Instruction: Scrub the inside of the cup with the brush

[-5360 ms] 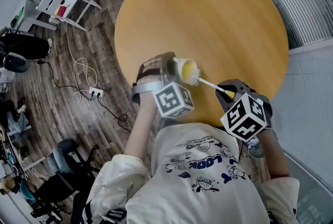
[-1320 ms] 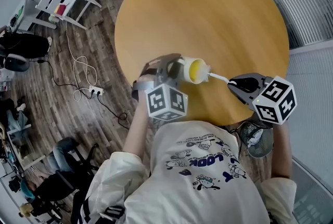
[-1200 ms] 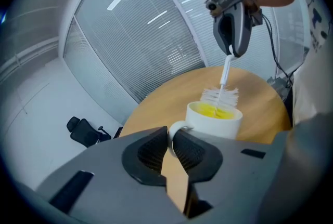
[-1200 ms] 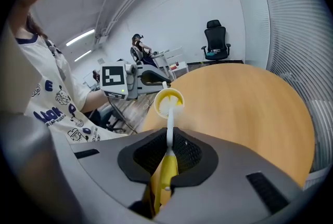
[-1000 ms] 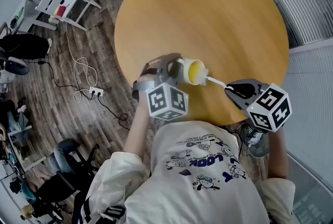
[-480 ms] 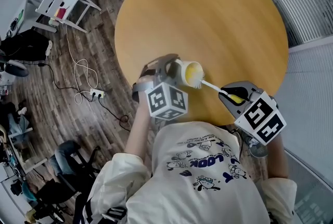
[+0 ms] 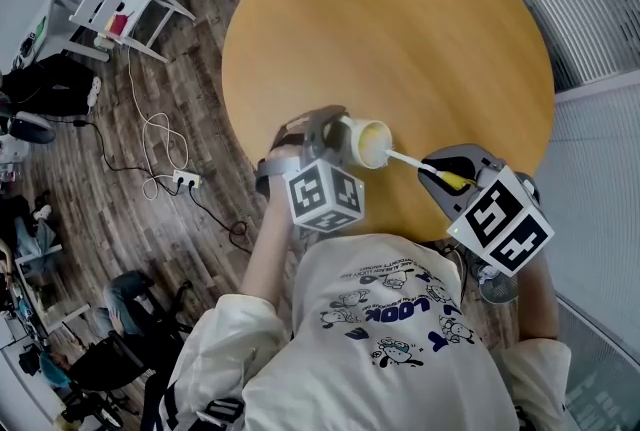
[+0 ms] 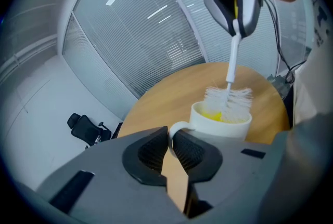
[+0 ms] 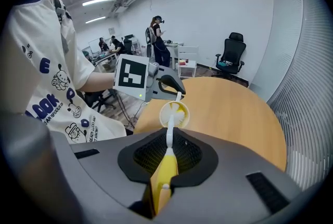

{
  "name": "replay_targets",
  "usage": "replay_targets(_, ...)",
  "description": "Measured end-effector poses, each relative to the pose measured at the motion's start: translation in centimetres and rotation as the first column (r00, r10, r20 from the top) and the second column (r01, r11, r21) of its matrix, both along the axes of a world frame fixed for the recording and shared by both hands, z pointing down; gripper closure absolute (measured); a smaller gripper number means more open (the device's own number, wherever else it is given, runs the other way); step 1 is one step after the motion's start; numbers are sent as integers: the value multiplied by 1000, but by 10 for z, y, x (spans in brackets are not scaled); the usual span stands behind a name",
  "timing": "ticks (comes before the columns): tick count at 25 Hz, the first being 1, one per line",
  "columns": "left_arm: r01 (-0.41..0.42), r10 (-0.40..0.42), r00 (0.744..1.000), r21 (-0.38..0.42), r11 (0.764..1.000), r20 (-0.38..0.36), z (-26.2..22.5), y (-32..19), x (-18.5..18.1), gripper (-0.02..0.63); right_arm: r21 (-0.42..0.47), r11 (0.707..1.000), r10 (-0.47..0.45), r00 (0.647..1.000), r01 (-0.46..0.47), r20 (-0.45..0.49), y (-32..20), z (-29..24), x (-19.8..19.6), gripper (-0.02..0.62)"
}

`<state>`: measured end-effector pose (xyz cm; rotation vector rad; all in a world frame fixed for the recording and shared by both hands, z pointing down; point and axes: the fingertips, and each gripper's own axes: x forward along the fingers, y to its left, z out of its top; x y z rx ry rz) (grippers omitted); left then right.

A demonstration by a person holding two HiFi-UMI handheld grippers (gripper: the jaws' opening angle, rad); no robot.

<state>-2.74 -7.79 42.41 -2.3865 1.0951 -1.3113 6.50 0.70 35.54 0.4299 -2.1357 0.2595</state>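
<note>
Over table (image 7: 400,39) near edge: cup (image 7: 366,141), brush (image 7: 408,161) inside.

Quantity list. Cup (image 7: 365,141): one. Brush (image 7: 405,160): one. Grippers: two, left gripper (image 7: 338,132) and right gripper (image 7: 445,177). Marker cubes: two, left cube (image 7: 325,196), right cube (image 7: 500,221). Table (image 7: 420,29): one. Power strip (image 7: 183,179), at 9 o'clock: one.

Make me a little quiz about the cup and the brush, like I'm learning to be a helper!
1. True or false: the left gripper holds the cup by its handle.
2. What colour is the part of the brush gripped by the right gripper? A yellow, B red, C green.
3. Fill in: the top of the table is ___ in shape.
Key: 1 true; 2 A; 3 round.
</note>
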Motion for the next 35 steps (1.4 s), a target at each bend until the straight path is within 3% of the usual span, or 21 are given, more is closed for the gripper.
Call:
replay_targets(11,-39,39,999,10,999,14,-10,0,4,569,-55,998,23,999,-21,28,-19,-11,4,551)
replay_targets(20,-84,84,996,9,996,12,1,8,6,569,-173,978,139,982,-116,127,-25,8,20,551)
replay_targets(35,-54,53,998,-17,998,-38,5,-1,-4,569,-218,953,249,953,-209,174,-25,13,30,551)
